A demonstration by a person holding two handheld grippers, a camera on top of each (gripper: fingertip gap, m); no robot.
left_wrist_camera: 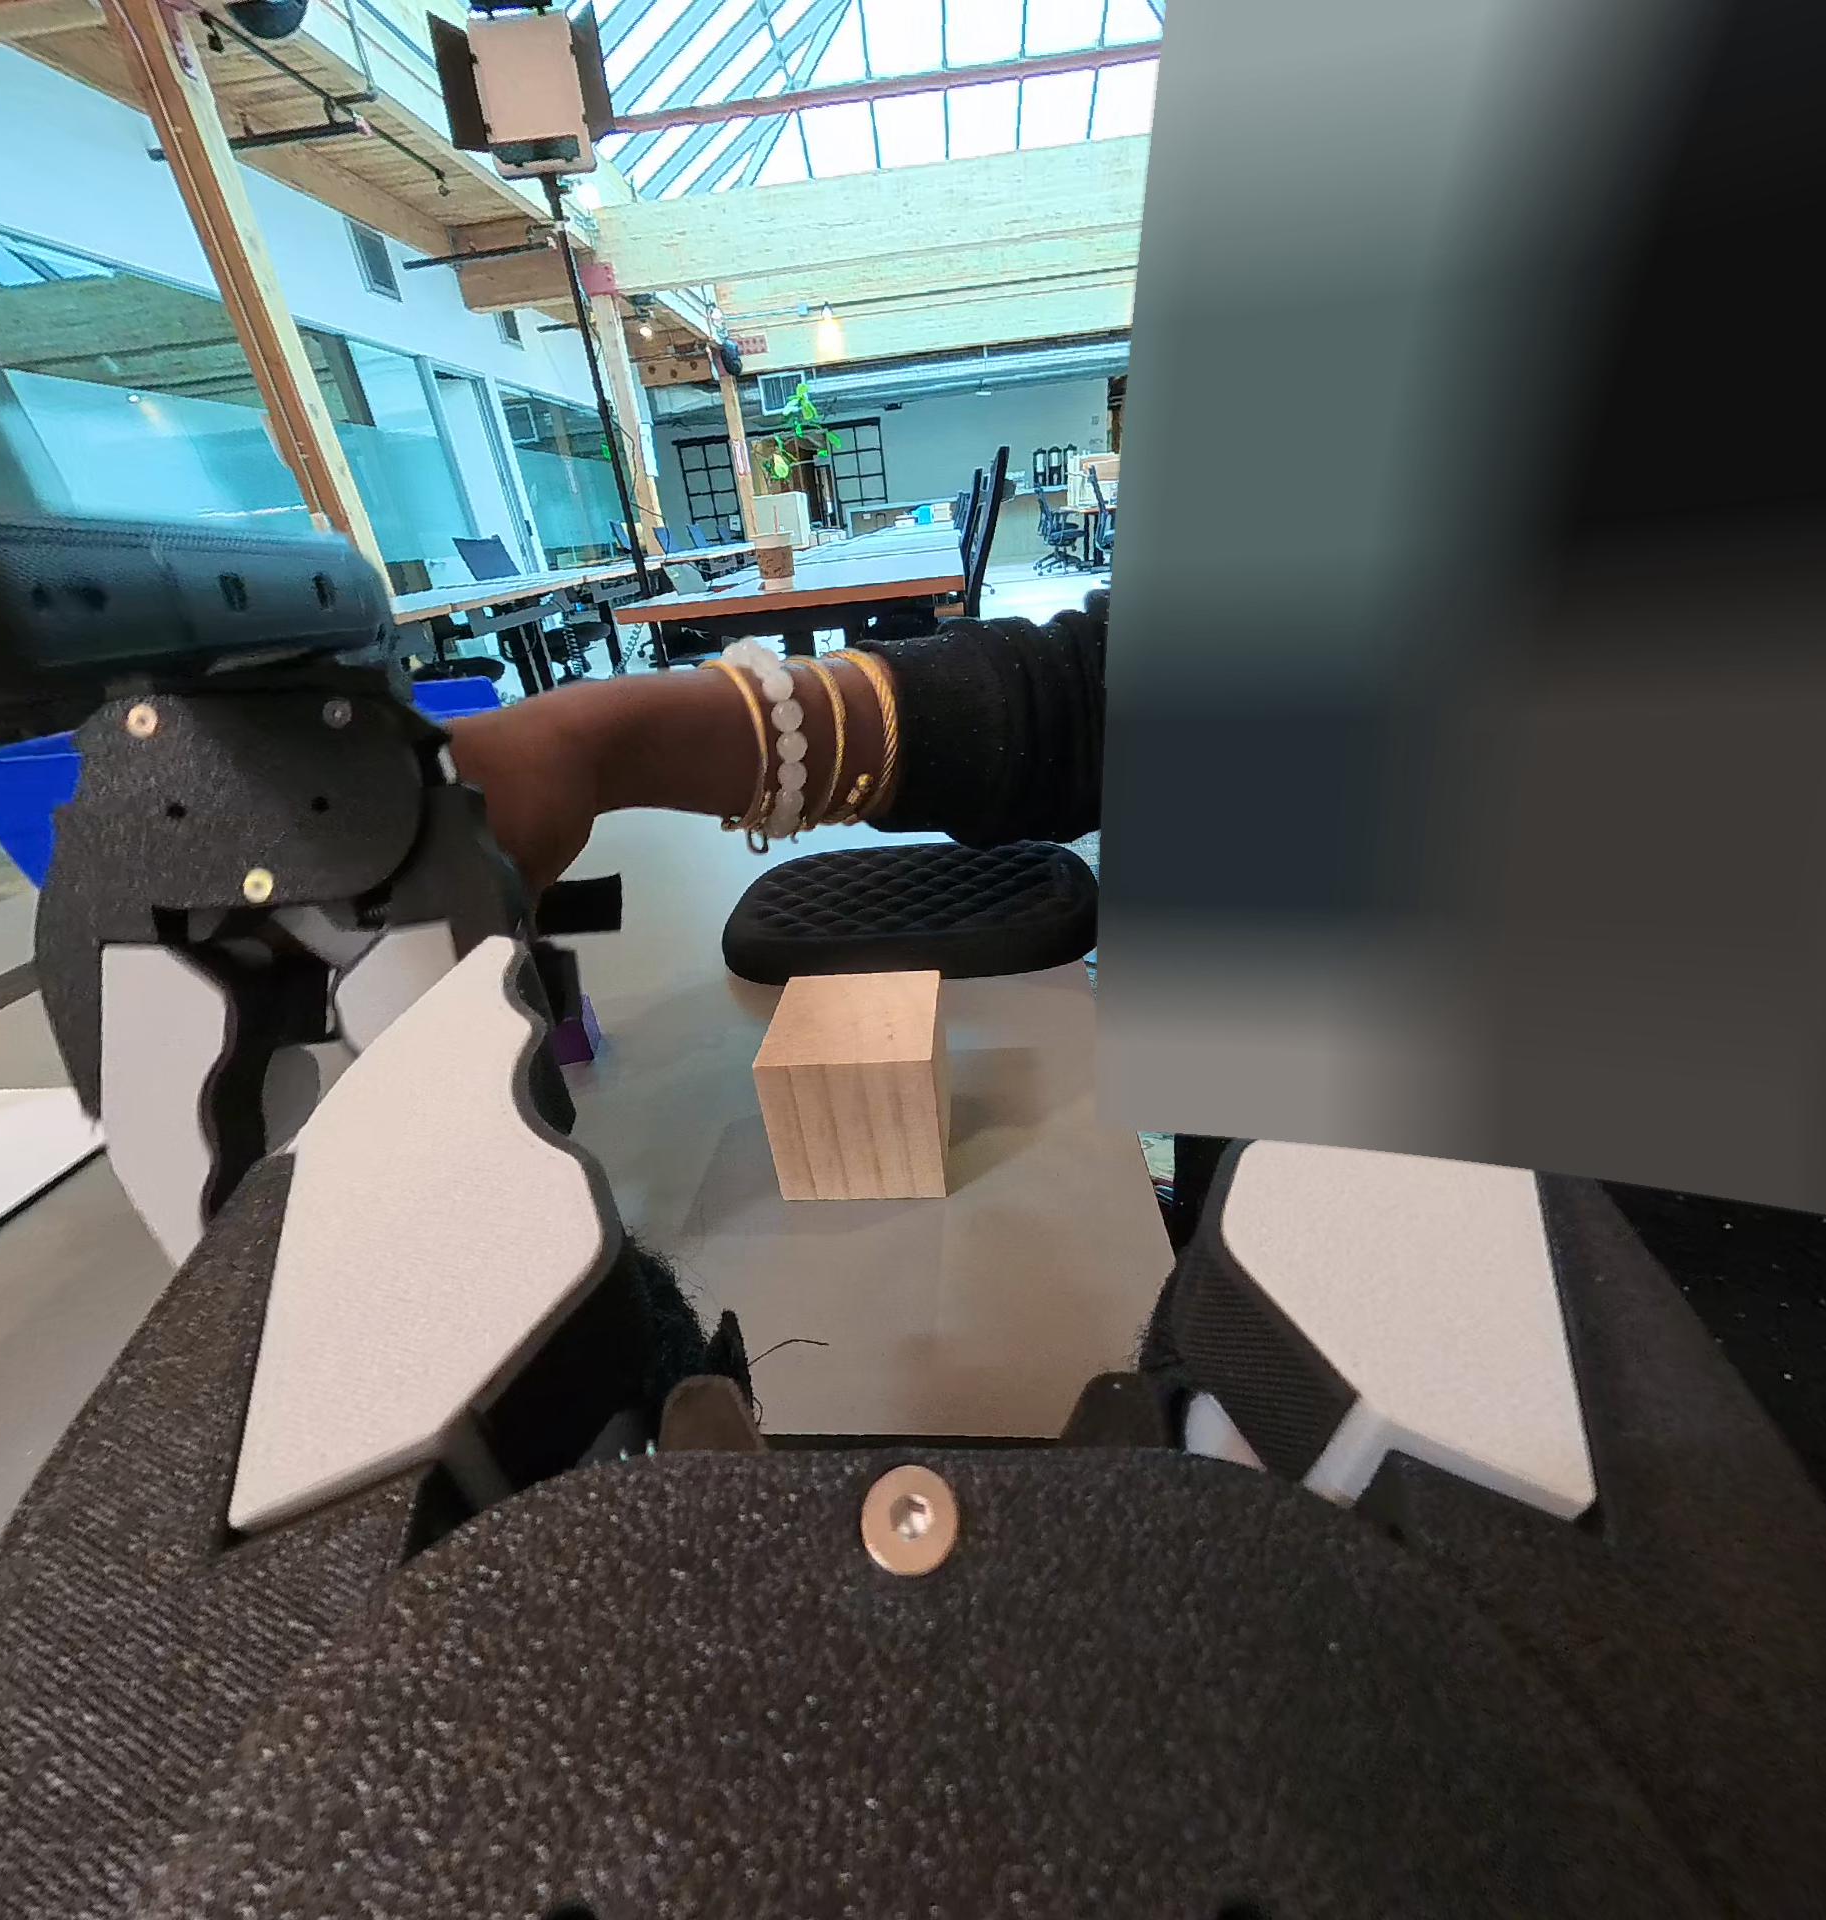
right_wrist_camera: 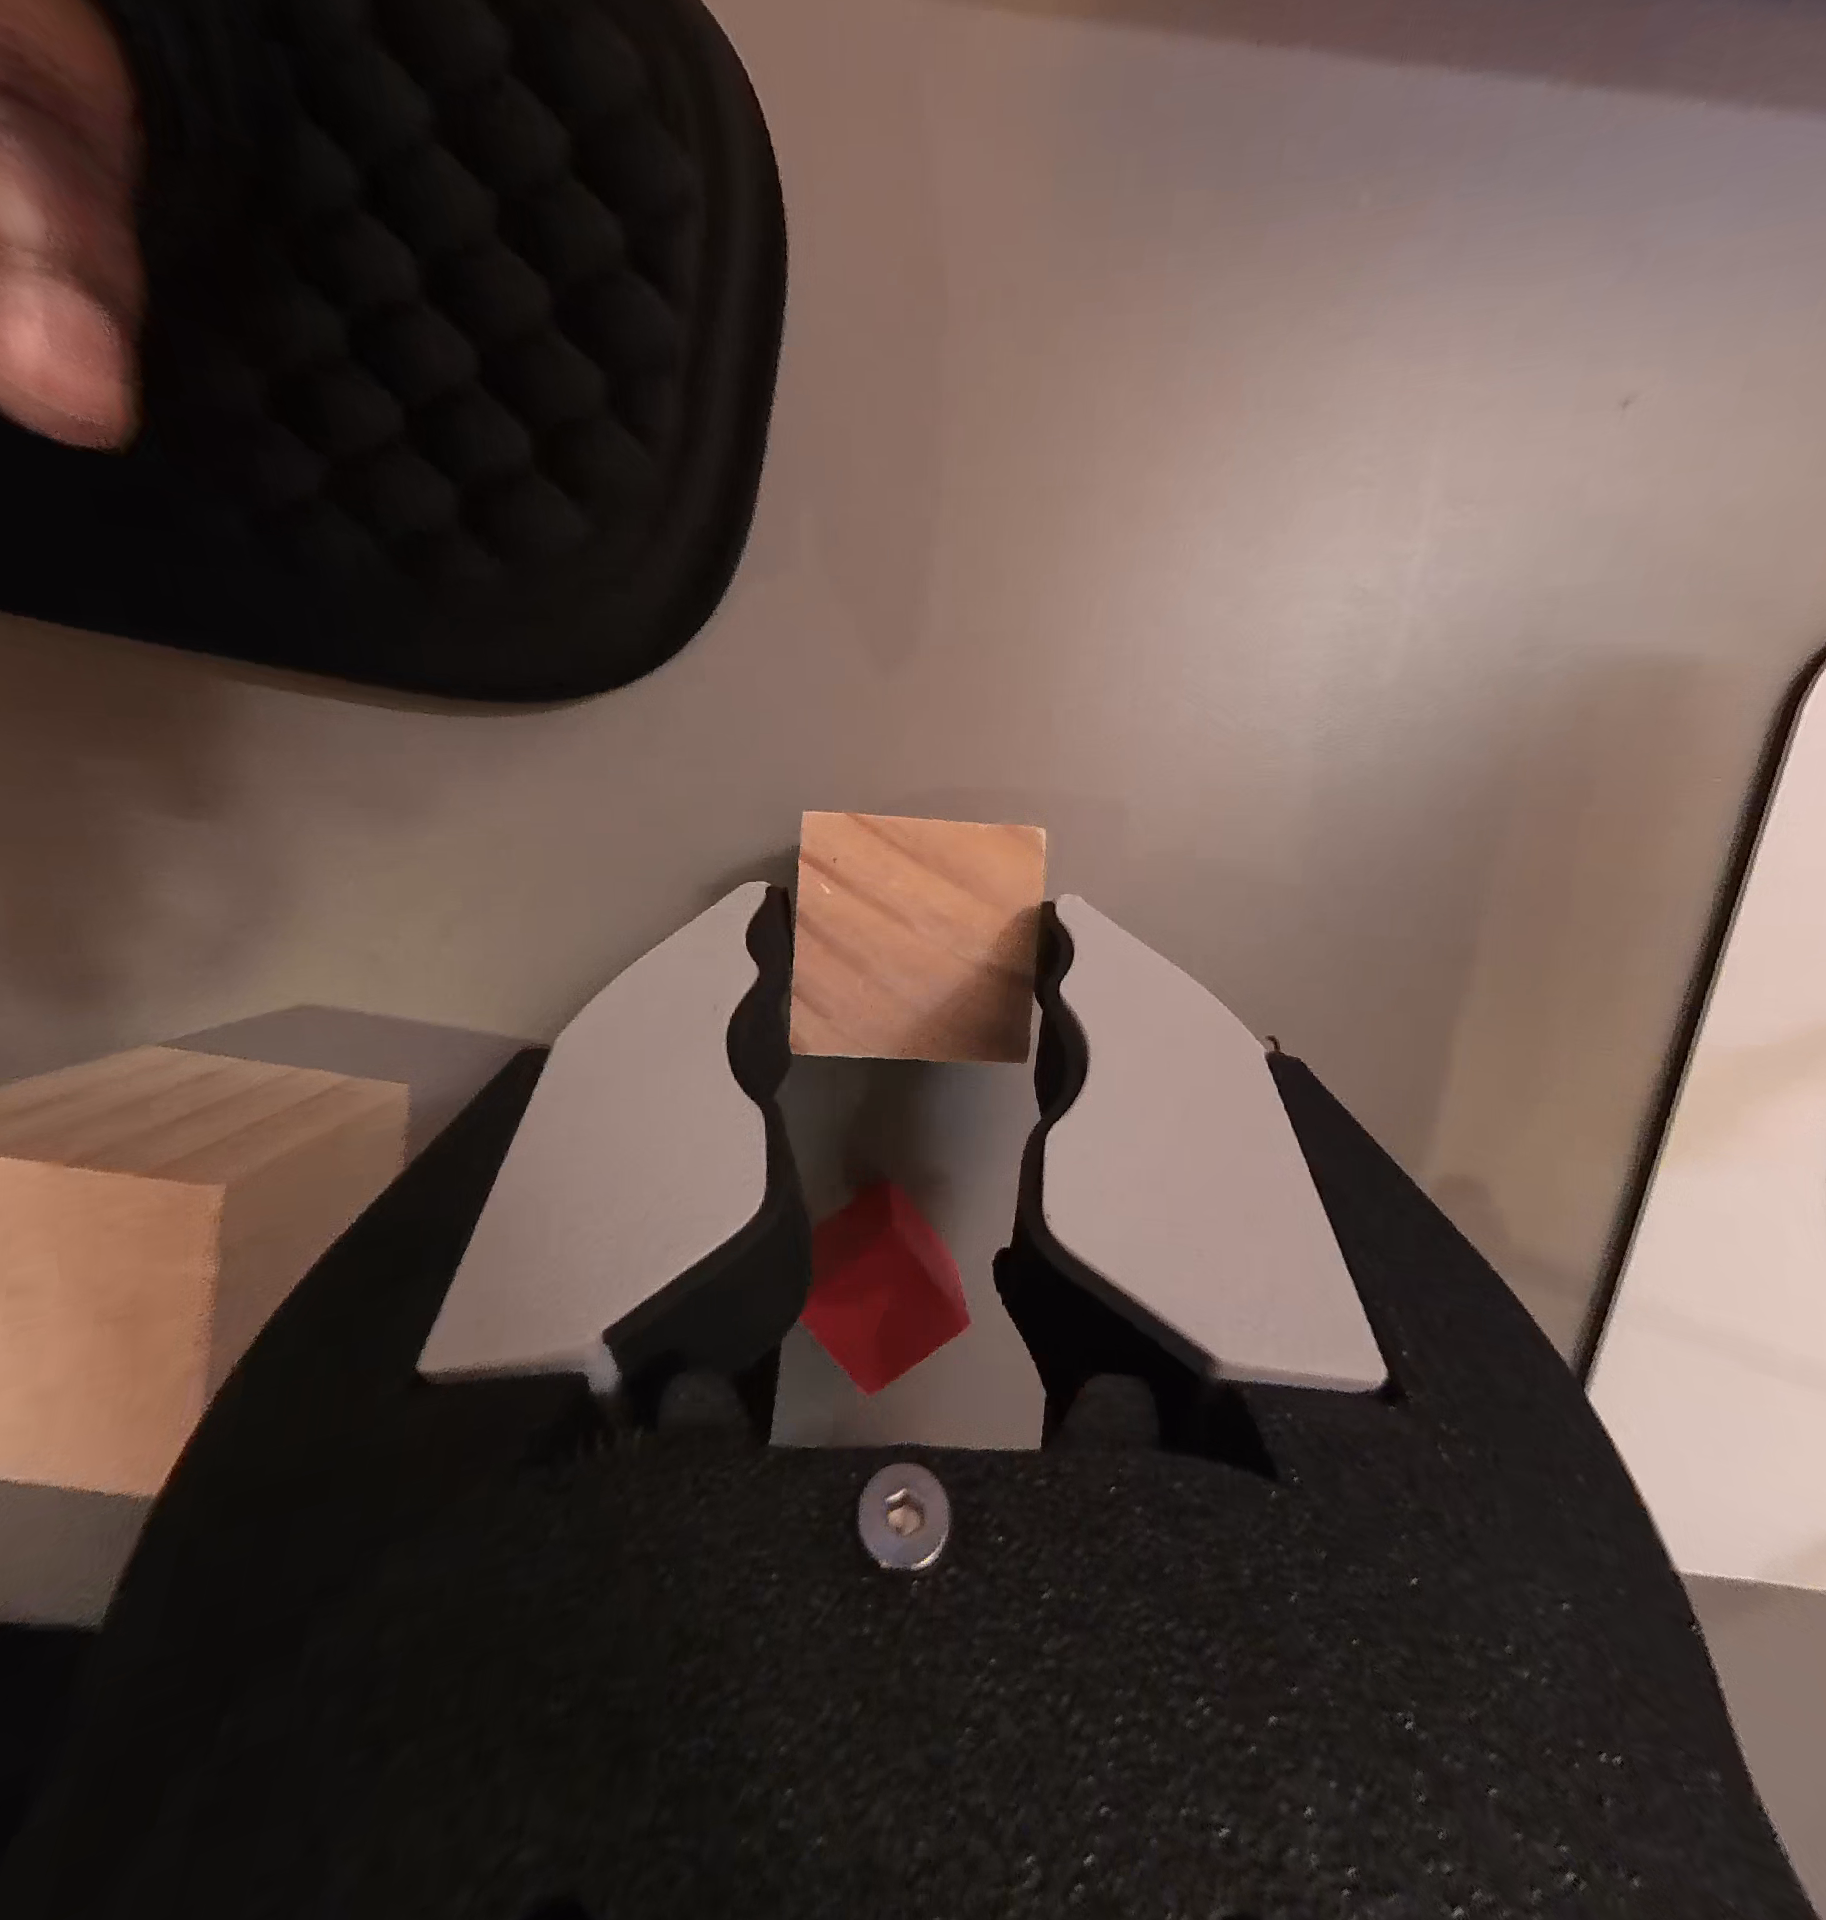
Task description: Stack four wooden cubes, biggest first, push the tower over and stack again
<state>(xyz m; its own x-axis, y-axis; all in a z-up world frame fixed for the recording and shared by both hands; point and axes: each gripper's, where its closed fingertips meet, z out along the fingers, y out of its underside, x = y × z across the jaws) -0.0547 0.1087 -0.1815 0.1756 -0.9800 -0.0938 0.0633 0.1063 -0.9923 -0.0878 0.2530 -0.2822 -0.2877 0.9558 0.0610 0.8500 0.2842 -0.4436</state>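
Grey table [right_wrist_camera: 1304,520] in an open office, glass partitions and skylight behind.

Small wooden cube [right_wrist_camera: 917,940]: sits between the jaws of the right gripper [right_wrist_camera: 914,935], above the table. Both black pads press its opposite side faces; its far part juts past the fingertips. Judged light, stiff and unlikely to crush; smooth faces could slip, so flat parallel sides are the best hold, as taken.

Red cube [right_wrist_camera: 883,1299]: lying on the table below the jaws, turned corner-on, untouched.

Large wooden block [left_wrist_camera: 855,1091]: standing on the table just ahead of the left gripper [left_wrist_camera: 888,1226], well clear of its fingers. Judged heavier, rigid, with broad flat sides to grasp.

Left gripper: jaws spread wide, nothing between them.

Purple cube [left_wrist_camera: 576,1029]: small, on the table, partly hidden behind the right gripper as seen from the left wrist.

Black quilted pad [left_wrist_camera: 909,909]: soft-looking, on the table beyond the large block.

Forearm [left_wrist_camera: 680,748]: bracelets and a black sleeve, reaching across to the right gripper.

White board [right_wrist_camera: 1740,1143]: at the table's right edge.

Blue bin [left_wrist_camera: 15,800]: far left.
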